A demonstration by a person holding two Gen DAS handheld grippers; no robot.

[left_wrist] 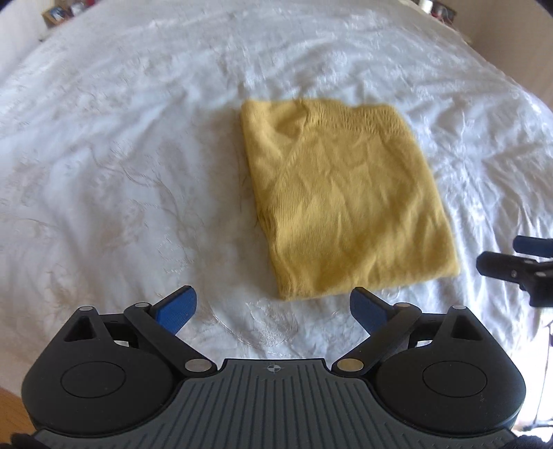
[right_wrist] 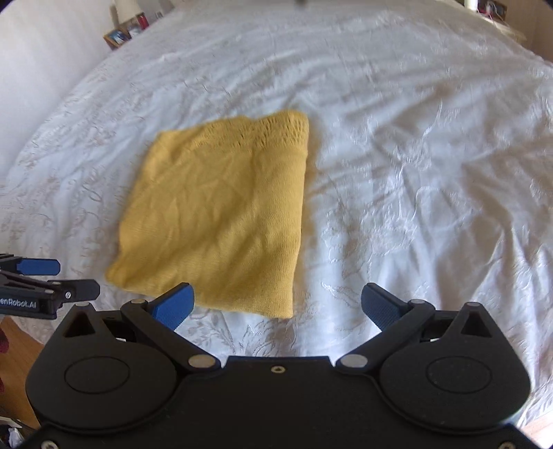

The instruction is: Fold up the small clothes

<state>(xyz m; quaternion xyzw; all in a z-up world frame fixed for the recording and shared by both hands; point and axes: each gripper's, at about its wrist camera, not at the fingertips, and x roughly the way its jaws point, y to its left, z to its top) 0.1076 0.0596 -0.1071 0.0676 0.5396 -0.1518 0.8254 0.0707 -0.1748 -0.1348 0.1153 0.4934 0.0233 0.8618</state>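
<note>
Nearest in each wrist view is that claw's own pair of blue pads. The left claw (left_wrist: 273, 309) is spread wide and holds nothing; the right claw (right_wrist: 278, 305) is likewise spread and empty. Both hang just short of the near edge of the yellow knit garment (left_wrist: 342, 203), which lies flat on the white bedspread (left_wrist: 121, 155) as a compact, roughly rectangular packet, already folded by the look of it.

From the left claw the garment lies ahead and a little to the right; from the right claw it lies ahead and to the left, its near right corner sitting between the pads in that view. So the packet rests between the two claws, its long axis running away from them toward the far side of the bed, the openwork band at the far end. Neither claw is clearly nearer. Any further fold would probably start from the near edge.

Beyond the bed, small framed pictures (right_wrist: 126, 29) stand against the wall.
</note>
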